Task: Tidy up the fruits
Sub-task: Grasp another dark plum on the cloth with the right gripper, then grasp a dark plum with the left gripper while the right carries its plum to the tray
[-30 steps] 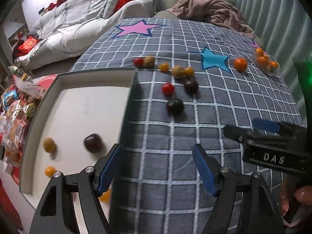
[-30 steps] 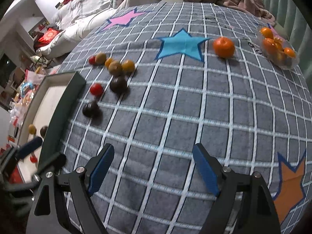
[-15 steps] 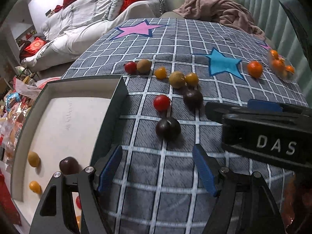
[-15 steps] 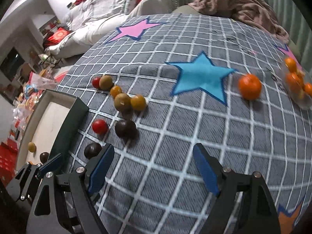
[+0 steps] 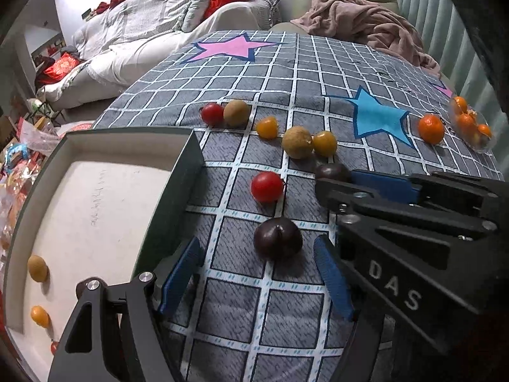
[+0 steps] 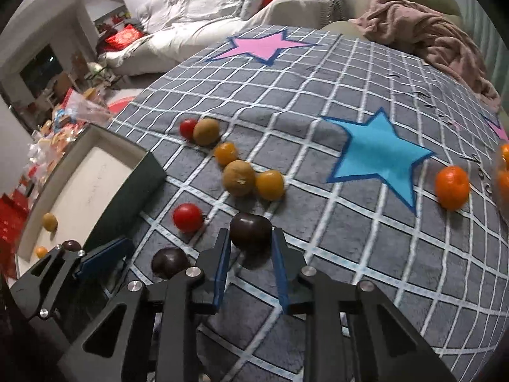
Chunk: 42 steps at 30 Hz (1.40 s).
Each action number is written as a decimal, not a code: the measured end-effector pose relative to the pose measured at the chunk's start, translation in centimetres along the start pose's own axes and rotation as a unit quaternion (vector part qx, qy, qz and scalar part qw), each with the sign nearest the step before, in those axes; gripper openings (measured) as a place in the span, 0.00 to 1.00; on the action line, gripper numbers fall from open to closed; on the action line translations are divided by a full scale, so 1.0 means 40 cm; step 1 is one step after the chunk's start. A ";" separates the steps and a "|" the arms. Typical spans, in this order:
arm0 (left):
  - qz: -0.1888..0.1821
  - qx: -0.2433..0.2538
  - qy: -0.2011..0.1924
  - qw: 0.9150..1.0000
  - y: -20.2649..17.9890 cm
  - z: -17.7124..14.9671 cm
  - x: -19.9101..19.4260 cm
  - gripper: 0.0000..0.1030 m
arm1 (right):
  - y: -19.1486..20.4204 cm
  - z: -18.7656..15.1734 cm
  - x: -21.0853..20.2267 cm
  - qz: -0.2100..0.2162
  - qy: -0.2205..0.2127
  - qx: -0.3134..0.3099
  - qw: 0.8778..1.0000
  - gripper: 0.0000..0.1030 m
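Small fruits lie on the checked cloth: red tomatoes (image 5: 267, 187), brown longans (image 5: 297, 142), yellow-orange ones (image 5: 324, 143) and two dark purple ones. My right gripper (image 6: 249, 242) is closing, and its blue pads touch both sides of the farther dark purple fruit (image 6: 251, 232). My left gripper (image 5: 254, 254) is open, its fingertips flanking the nearer dark purple fruit (image 5: 278, 238) without touching it. The right gripper (image 5: 337, 181) crosses the left wrist view from the right. A dark green tray (image 5: 187, 165) at the left holds a longan (image 5: 37, 268) and a small orange fruit (image 5: 39, 315).
A tangerine (image 6: 451, 187) lies right of the blue star, beside a clear container of more orange fruit (image 5: 470, 124). A pink blanket (image 6: 423, 31) is bunched at the far edge. The tray's wall (image 6: 133, 191) stands close to my left fingers.
Both grippers have moved forward to the dark fruits. The right jaws have narrowed from wide open onto the farther dark fruit. The left jaws keep the same width.
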<state>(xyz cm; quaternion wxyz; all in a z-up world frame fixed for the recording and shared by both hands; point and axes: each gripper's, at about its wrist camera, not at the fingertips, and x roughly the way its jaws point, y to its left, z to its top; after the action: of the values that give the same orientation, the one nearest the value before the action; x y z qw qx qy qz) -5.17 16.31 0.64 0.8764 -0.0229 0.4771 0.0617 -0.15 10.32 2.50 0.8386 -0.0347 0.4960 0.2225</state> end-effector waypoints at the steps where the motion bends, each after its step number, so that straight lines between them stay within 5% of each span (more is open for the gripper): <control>1: -0.001 -0.002 0.000 1.000 0.001 0.000 0.000 0.73 | -0.013 -0.004 -0.004 0.006 0.000 0.013 1.000 0.27; 6: 0.001 -0.006 -0.004 1.000 0.004 0.001 -0.003 0.55 | -0.060 -0.031 -0.024 0.014 -0.001 0.050 0.999 0.27; 8: -0.017 -0.006 -0.003 1.000 0.004 0.003 -0.006 0.36 | -0.071 -0.044 -0.036 0.012 -0.003 0.056 0.998 0.27; 10: -0.028 -0.005 -0.001 1.000 -0.002 0.000 -0.012 0.29 | -0.076 -0.059 -0.049 0.011 -0.004 0.060 0.998 0.27; 30: -0.042 0.021 0.014 0.999 0.000 -0.140 -0.109 0.29 | -0.077 -0.237 -0.155 0.018 -0.005 0.107 0.994 0.27; 42: -0.068 0.009 0.017 0.997 0.027 -0.175 -0.155 0.29 | -0.049 -0.253 -0.216 0.009 -0.014 0.101 0.995 0.27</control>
<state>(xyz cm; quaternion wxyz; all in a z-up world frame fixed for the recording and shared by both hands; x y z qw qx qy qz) -14.46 16.17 2.06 0.8704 -0.0489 0.4899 -0.0026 -11.14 2.83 4.38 0.8428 0.0579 0.5043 0.1788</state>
